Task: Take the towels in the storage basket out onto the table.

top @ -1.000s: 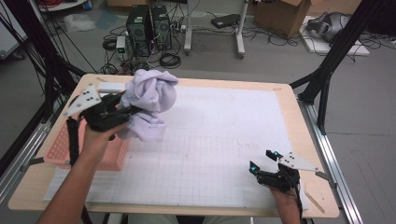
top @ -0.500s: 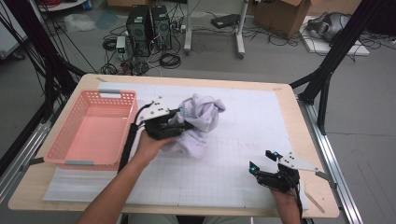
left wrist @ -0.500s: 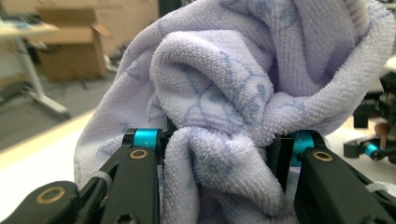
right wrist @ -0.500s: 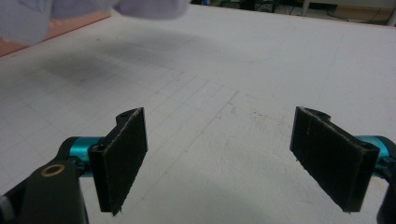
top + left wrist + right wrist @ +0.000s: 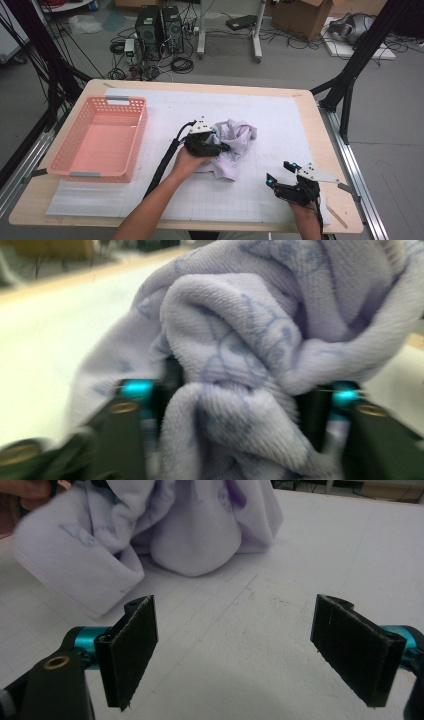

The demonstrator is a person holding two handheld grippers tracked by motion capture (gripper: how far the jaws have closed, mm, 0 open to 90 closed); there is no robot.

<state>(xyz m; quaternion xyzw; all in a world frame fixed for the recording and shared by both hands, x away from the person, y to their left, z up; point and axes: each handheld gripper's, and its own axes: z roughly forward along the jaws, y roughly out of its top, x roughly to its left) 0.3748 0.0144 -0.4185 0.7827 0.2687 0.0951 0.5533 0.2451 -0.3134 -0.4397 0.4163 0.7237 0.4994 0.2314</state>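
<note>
Towel [image 5: 231,142] on table [image 5: 280,107], seemingly right of basket [image 5: 100,137].

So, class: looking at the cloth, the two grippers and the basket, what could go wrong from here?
1. The left gripper's jaws have just been opening with the lilac cloth still bunched between them, so it might snag and lift again.
2. The cloth lies crumpled, so the open right gripper may miss an edge.

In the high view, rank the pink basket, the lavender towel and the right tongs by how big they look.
1. pink basket, clearly the largest.
2. lavender towel, bunched on the mat; part of it is hidden by the left tongs.
3. right tongs, smallest, though nearer the camera, so they look larger than they are.
</note>
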